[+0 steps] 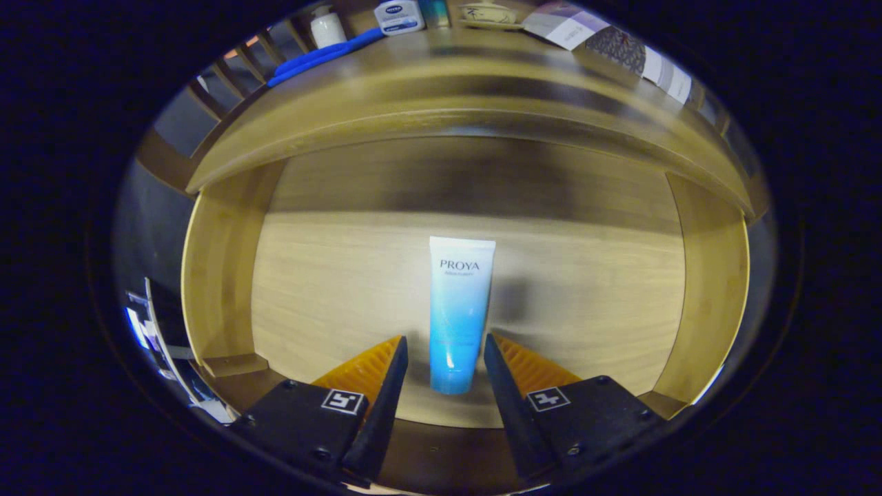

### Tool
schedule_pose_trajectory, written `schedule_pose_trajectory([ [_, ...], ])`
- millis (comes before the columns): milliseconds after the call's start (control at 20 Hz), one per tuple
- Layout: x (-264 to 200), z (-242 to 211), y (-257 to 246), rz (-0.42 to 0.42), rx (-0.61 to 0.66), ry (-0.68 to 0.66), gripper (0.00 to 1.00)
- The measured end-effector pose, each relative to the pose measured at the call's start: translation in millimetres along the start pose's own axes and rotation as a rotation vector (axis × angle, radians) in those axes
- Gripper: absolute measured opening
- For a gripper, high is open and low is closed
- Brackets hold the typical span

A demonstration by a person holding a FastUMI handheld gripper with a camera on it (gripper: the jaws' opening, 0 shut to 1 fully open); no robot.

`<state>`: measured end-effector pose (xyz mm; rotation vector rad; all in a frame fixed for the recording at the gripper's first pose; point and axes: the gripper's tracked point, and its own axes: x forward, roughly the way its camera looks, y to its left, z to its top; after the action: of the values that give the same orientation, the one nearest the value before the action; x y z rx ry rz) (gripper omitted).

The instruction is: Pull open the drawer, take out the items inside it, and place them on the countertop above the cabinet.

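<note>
The wooden drawer (pixel 220 275) stands pulled open below me, its pale floor bare apart from one item. A white-to-blue tube (pixel 456 313) lies lengthwise on that floor, cap end toward me. My gripper (pixel 446 348) is open, with the tube's lower end lying in the gap between the two fingers and a little room on each side. Above the drawer runs the cabinet's countertop (pixel 441 76).
On the countertop stand a white pump bottle (pixel 326 27), a blue-and-white jar (pixel 398 15), a long blue object (pixel 324 55) and a patterned box (pixel 620 48). The drawer's side walls (pixel 713 296) close in left and right.
</note>
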<state>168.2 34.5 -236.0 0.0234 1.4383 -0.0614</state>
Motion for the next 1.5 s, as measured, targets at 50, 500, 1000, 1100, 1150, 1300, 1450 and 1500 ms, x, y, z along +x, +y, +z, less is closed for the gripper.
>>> schedule_pose_trajectory([
  [50, 2, 0, 0, -0.003, -0.007, 0.002, 0.71],
  [500, 9, 3, 1, -0.001, 0.024, -0.066, 0.44],
  [1000, -50, 8, 13, 0.032, 0.000, -0.216, 0.40],
  [1100, -61, 5, 18, 0.049, -0.007, -0.224, 0.40],
  [1150, -68, 6, 20, 0.061, -0.009, -0.233, 0.40],
  [1300, -97, 14, 24, 0.071, -0.018, -0.284, 0.40],
  [1450, -132, 30, 24, 0.084, -0.023, -0.346, 0.40],
  [1500, -140, 36, 24, 0.086, -0.027, -0.366, 0.40],
])
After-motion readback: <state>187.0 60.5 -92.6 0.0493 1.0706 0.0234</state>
